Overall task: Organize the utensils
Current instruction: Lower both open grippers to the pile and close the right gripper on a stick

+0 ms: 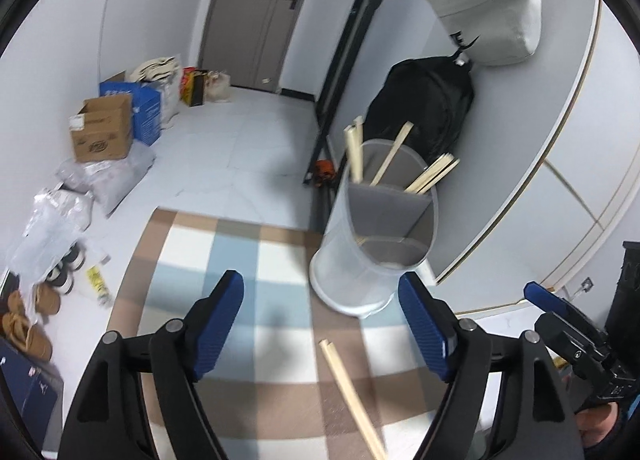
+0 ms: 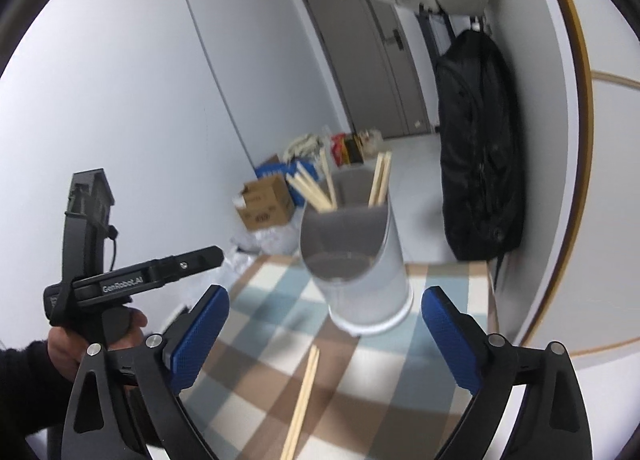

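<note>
A white cylindrical utensil holder (image 1: pixel 372 244) (image 2: pixel 356 256) with a grey divider stands on a checked cloth (image 1: pixel 240 260) (image 2: pixel 360 376). Several wooden chopsticks (image 1: pixel 394 164) (image 2: pixel 320 188) stick out of its far compartment. A loose pair of chopsticks (image 1: pixel 352 392) (image 2: pixel 304 396) lies on the cloth in front of it. My left gripper (image 1: pixel 320 304) is open and empty, just short of the holder and above the loose pair. My right gripper (image 2: pixel 324 320) is open and empty, also facing the holder. The right gripper also shows at the right edge of the left wrist view (image 1: pixel 568 320).
A black backpack (image 1: pixel 424 108) (image 2: pixel 480 148) and a grey bag (image 1: pixel 484 4) hang on the wall behind the holder. Cardboard boxes (image 1: pixel 104 132), plastic bags and shoes line the floor at the left. A grey door (image 1: pixel 256 12) is at the back.
</note>
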`<state>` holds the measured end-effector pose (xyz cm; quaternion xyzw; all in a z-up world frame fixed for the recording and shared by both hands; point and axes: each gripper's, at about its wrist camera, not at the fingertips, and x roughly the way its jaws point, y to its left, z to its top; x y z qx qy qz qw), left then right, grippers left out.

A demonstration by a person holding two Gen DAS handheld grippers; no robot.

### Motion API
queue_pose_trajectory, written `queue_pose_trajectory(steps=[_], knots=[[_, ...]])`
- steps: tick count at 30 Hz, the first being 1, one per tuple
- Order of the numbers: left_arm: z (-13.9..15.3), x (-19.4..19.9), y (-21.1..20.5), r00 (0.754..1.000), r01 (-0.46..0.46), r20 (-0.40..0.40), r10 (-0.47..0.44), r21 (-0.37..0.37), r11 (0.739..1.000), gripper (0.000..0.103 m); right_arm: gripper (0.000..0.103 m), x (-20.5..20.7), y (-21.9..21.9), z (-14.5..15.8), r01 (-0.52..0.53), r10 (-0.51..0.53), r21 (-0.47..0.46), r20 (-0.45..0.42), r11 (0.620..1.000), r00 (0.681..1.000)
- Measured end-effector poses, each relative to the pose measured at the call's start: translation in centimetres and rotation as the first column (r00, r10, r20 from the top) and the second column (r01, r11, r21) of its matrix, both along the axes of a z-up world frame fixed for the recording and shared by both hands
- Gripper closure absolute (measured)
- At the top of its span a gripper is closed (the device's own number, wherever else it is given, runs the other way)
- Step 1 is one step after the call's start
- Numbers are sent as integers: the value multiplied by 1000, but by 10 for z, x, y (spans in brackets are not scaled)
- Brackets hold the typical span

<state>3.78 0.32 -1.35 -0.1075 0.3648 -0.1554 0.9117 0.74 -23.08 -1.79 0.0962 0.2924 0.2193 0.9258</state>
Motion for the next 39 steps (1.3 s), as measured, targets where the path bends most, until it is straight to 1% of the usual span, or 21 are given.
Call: queue_pose_trajectory(steps=[3, 6, 8, 10, 11, 13, 14, 15, 18, 24, 27, 30, 31, 35, 39], knots=[[-12, -7, 9, 1000, -21, -13, 22, 18, 1000, 26, 5, 2, 9, -11, -14, 13, -31, -51, 999, 999], [-23, -10, 16, 999, -42, -25, 43, 35, 998, 25, 6, 10, 26, -29, -67, 58, -56, -144, 996, 988], [-28, -11, 22, 998, -54, -32, 55, 37, 998, 25, 8, 14, 37, -38, -95, 80, -75, -178, 993, 981], [-31, -11, 28, 997, -67, -40, 68, 37, 997, 25, 18, 20, 50, -50, -133, 110, -92, -224, 987, 968], [-32, -11, 31, 996, -74, -42, 75, 37, 997, 25, 21, 23, 56, -57, -147, 118, -99, -248, 984, 961], [-35, -13, 38, 995, -87, -45, 88, 33, 996, 25, 37, 29, 66, -68, -168, 129, -112, -293, 979, 947], [-36, -13, 42, 994, -93, -46, 94, 37, 995, 25, 41, 34, 71, -75, -174, 127, -126, -316, 977, 940], [-37, -14, 44, 994, -94, -47, 96, 39, 995, 25, 48, 40, 78, -83, -183, 125, -141, -343, 973, 931], [-41, -13, 53, 993, -102, -57, 104, 37, 994, 25, 61, 49, 94, -96, -214, 136, -180, -370, 960, 919], [-45, -8, 64, 991, -108, -80, 109, 19, 994, 25, 70, 70, 120, -114, -278, 166, -239, -403, 930, 900], [-45, -7, 69, 990, -112, -91, 111, -4, 994, 25, 73, 79, 126, -121, -284, 160, -249, -423, 926, 892], [-45, -6, 73, 988, -119, -98, 116, -25, 993, 25, 73, 84, 130, -126, -278, 141, -265, -441, 923, 886], [-44, -5, 74, 988, -122, -102, 118, -32, 992, 25, 73, 84, 130, -125, -270, 134, -267, -436, 925, 890], [-44, -3, 79, 985, -136, -115, 129, -56, 989, 25, 74, 89, 128, -124, -253, 118, -258, -444, 933, 888], [-45, -1, 82, 983, -145, -129, 135, -72, 987, 25, 74, 90, 130, -124, -252, 110, -282, -438, 926, 892]])
